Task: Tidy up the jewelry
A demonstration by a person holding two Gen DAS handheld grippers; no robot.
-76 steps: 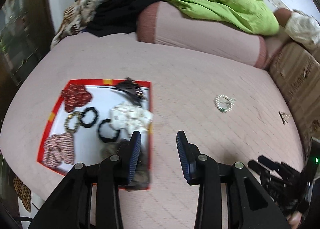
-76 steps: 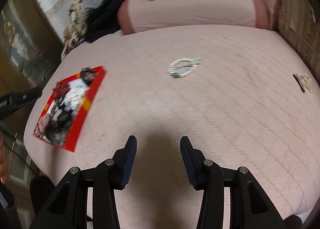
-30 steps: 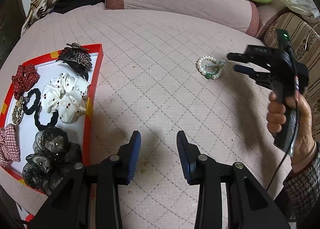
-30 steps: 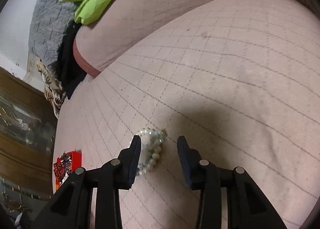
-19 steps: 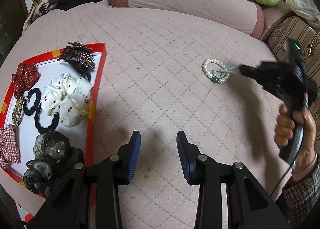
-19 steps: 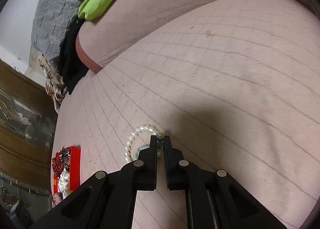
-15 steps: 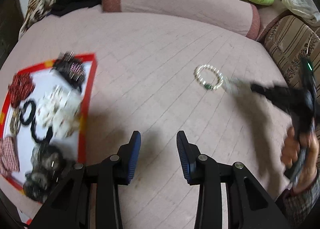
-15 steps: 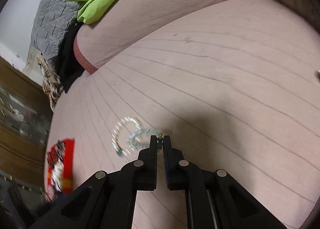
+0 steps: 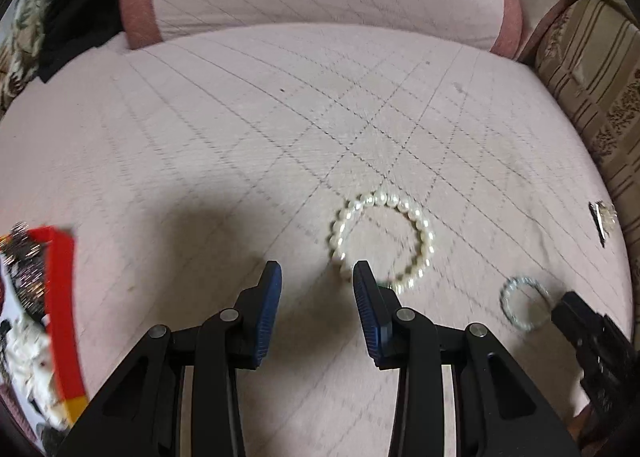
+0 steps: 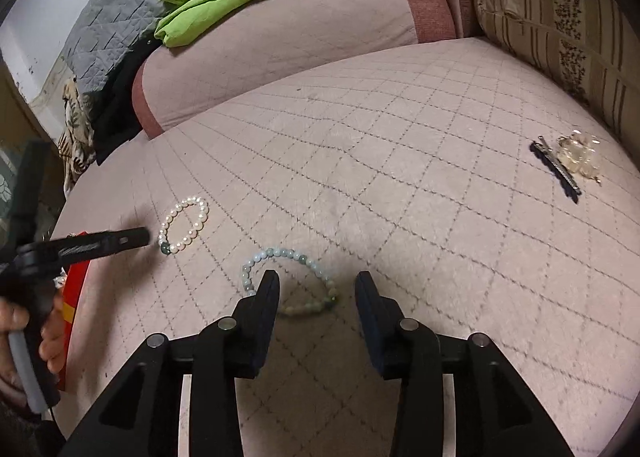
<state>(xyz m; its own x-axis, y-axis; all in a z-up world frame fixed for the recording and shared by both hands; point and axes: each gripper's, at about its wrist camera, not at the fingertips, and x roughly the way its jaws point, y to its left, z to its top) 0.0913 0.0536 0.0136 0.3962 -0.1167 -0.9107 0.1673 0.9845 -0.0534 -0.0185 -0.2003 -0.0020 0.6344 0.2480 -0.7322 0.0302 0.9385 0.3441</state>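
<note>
Two bracelets lie apart on the quilted cushion (image 9: 240,129): the pearl bracelet (image 9: 380,243) just ahead-right of the left hand-held gripper (image 9: 316,297), jaws apart and empty, and the pale green bracelet (image 10: 290,281) between the parted, just-opened jaws of the right hand-held gripper (image 10: 316,297).

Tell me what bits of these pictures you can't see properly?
- Red tray: left wrist view, cut off by the left edge and blurred; the hair things in it can't be told apart.
- Pearl bracelet: left wrist view, its near part is behind a finger.
- Green bracelet: right wrist view, partly behind a finger.
- Hair clip: left wrist view, too small.
</note>
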